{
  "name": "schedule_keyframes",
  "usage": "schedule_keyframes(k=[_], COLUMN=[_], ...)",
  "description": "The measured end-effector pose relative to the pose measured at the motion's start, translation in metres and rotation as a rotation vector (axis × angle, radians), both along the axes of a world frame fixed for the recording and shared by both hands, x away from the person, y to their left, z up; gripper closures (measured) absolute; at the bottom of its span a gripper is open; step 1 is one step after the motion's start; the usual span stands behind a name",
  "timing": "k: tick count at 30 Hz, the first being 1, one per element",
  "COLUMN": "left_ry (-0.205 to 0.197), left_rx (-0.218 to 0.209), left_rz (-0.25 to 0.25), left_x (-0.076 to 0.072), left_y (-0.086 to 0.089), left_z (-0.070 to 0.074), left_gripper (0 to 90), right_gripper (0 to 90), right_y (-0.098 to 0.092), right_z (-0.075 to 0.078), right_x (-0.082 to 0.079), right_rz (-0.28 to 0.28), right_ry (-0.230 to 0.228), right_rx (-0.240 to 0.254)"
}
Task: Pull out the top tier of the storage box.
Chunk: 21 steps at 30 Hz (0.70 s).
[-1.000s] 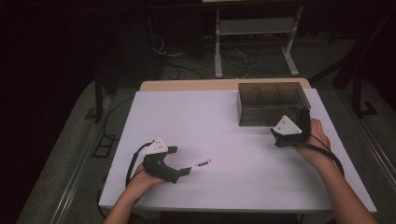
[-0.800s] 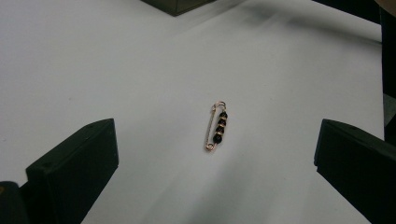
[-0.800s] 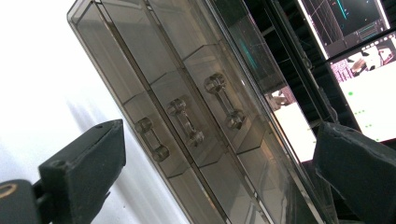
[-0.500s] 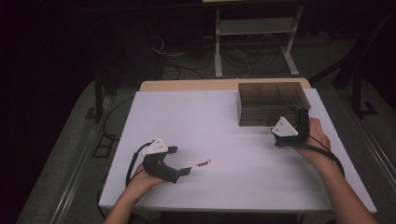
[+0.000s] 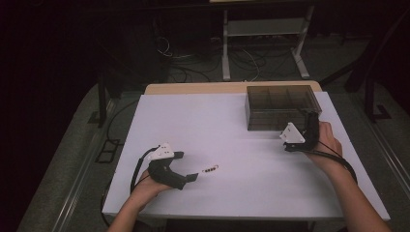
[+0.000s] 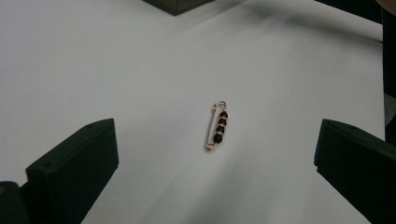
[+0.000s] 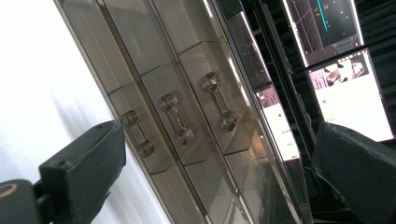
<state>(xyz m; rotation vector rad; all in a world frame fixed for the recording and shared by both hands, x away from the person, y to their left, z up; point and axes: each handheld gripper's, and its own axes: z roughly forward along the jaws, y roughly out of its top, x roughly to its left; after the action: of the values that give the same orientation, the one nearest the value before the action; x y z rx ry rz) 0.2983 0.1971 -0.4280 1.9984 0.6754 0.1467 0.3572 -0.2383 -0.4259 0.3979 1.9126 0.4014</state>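
Both tongs stay spread: left tongs (image 5: 192,170) unmoved by the pin (image 5: 210,169), right tongs (image 5: 309,121) nearer the drawer box (image 5: 280,104).

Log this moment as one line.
left gripper: open, aimed at beaded pin | pin: flat on table | right gripper: open, facing drawer box handles

White rectangular tabletop (image 5: 232,125), brightly lit, laid over a pale wooden board (image 5: 193,88) showing along its far edge; grey carpeted floor (image 5: 77,159) around it, dim; loose black cables (image 5: 193,67) lying on the floor beyond the table; light grey metal shelf frame (image 5: 263,34) standing farther back; surrounding room dark; lit computer screens (image 7: 345,70) in the right gripper view.
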Motion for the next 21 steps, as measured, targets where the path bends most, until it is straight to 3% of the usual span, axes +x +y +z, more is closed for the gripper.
schedule_keyframes(k=[21], left_ry=[0.000], left_rx=[-0.001], left_rz=[0.001], left_x=[0.0000], left_y=[-0.0002], left_z=[-0.0002], left_gripper=[0.0], right_gripper=[2.6], right_y=[0.0059], right_z=[-0.0048], right_x=[0.0004], right_rz=[-0.033], right_ry=[-0.052], right_rx=[-0.100])
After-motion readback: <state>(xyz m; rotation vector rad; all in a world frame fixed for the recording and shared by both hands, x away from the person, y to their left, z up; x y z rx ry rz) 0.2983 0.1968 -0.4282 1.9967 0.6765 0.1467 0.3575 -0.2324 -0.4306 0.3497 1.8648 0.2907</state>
